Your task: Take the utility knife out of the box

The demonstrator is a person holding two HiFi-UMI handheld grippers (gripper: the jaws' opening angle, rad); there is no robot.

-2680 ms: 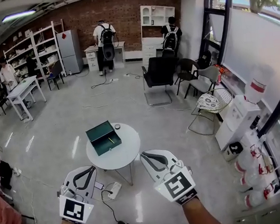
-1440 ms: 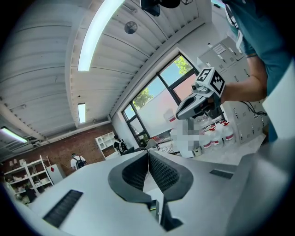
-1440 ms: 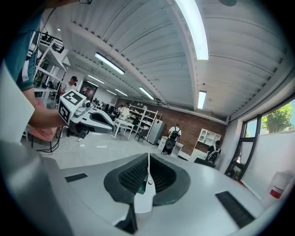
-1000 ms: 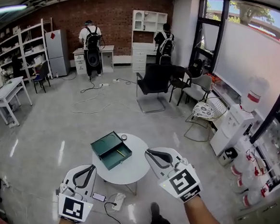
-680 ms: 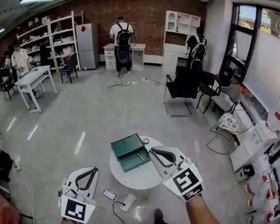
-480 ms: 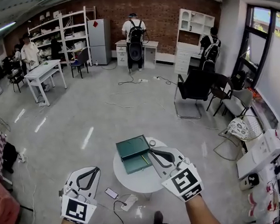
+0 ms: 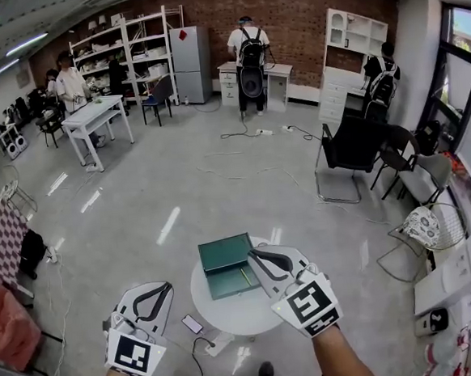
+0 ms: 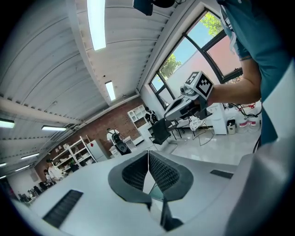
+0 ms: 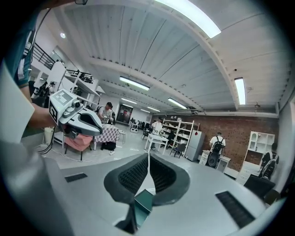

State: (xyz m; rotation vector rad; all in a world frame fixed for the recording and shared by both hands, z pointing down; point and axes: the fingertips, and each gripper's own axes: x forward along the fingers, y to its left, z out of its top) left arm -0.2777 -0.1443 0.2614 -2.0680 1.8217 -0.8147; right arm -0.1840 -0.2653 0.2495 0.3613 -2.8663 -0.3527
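Left gripper (image 8: 148,154): you are holding it with both jaws pressed fully together, gripping nothing. Right gripper (image 9: 148,159): its jaws are likewise meeting at the tips, gripping nothing. A corner of the dark green rectangular metal box (image 7: 228,266) is showing below its pads.

Markings: each gripper is carrying a cube with black-and-white square marker patterns. Other print in the room is too small for you to read.

The box is sitting open on the round white table (image 7: 229,315), with its lid opened toward the far side and its tray facing you. The thin yellowish utility knife (image 7: 244,276) is lying inside the tray, near its right wall. Its long axis is running from the near edge toward the lid, roughly parallel to that wall. Which end is carrying the blade cannot be told.

Clearance: in the head view your right gripper is hovering over the table's near right part, its tips just beside the box's right edge. Your left gripper is hanging off the table's left rim, over grey floor, apart from the box. A dark phone (image 7: 191,324) and a white power strip (image 7: 218,343) are lying on the floor by the table's near-left side. A black chair (image 7: 354,145) is standing well beyond.
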